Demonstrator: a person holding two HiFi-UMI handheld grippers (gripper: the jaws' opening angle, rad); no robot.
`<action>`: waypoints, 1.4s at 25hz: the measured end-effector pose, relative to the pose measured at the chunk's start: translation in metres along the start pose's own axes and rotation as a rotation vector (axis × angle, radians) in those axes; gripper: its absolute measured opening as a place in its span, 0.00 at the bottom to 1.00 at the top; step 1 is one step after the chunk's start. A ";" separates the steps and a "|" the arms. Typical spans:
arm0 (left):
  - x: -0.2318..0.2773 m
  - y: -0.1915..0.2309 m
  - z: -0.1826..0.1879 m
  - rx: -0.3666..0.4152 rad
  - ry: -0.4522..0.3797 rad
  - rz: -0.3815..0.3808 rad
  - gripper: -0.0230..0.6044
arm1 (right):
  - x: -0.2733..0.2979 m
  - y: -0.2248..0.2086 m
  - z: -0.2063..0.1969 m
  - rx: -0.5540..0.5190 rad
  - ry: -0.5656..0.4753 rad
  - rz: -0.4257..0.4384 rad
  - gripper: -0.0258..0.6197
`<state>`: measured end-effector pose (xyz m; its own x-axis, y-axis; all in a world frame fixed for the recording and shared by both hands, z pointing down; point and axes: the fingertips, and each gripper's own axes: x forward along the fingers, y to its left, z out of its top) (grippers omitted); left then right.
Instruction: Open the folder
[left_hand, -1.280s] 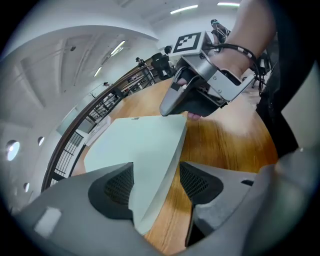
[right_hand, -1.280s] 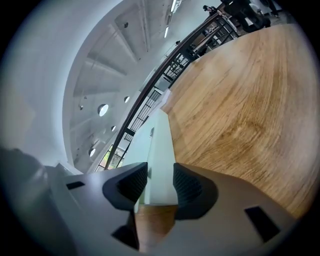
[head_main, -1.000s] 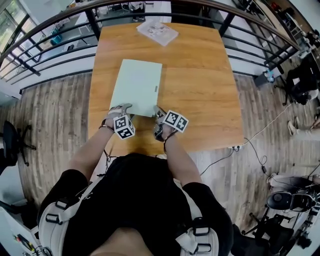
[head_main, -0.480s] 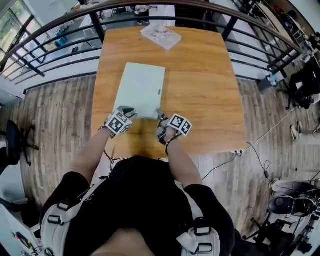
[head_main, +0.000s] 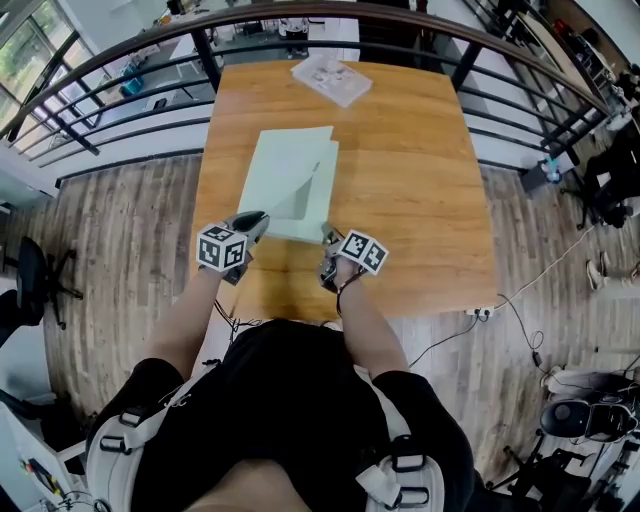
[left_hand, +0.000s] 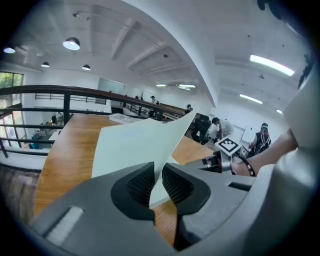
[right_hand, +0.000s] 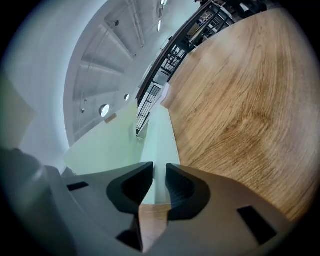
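Folder (head_main: 290, 160) is lying on the near half of the wooden table (head_main: 410, 180), long side running near to far.

- My left gripper (left_hand: 157, 175) is sitting at the folder's near left corner. Its jaws are closing on the cover (left_hand: 135, 145), and the thin pale green sheet is running up between the ribbed pads. That corner is standing clear of the table and curling over the lower leaf, while the far edge is lying flat.
- My right gripper (right_hand: 159, 175) is at the near right corner, rolled onto its side. Its jaws are clamping the lower leaf's edge, and pale green is filling the narrow gap between the pads. That side is lying flat against the wood.
- The two grippers are working near each other along the folder's near edge.
- A stack of papers (head_main: 330, 78) is sitting at the table's far edge, well apart from the folder.
- A dark railing (head_main: 130, 60) is running around the table's far and left sides.
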<state>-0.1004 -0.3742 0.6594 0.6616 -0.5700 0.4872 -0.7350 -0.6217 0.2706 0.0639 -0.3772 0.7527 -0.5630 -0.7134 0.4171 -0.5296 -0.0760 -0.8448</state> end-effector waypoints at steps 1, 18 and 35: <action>-0.008 0.004 0.006 -0.029 -0.038 0.010 0.11 | 0.000 0.000 0.000 -0.008 0.001 -0.006 0.17; -0.151 0.178 -0.040 -0.718 -0.378 0.593 0.05 | -0.004 0.008 0.001 -0.175 0.016 -0.117 0.17; -0.156 0.243 -0.160 -0.976 -0.104 0.740 0.23 | -0.005 0.011 -0.001 -0.285 0.018 -0.234 0.18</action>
<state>-0.4059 -0.3510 0.7823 0.0141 -0.6824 0.7308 -0.7119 0.5064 0.4866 0.0602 -0.3738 0.7413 -0.4157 -0.6870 0.5960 -0.7995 -0.0365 -0.5996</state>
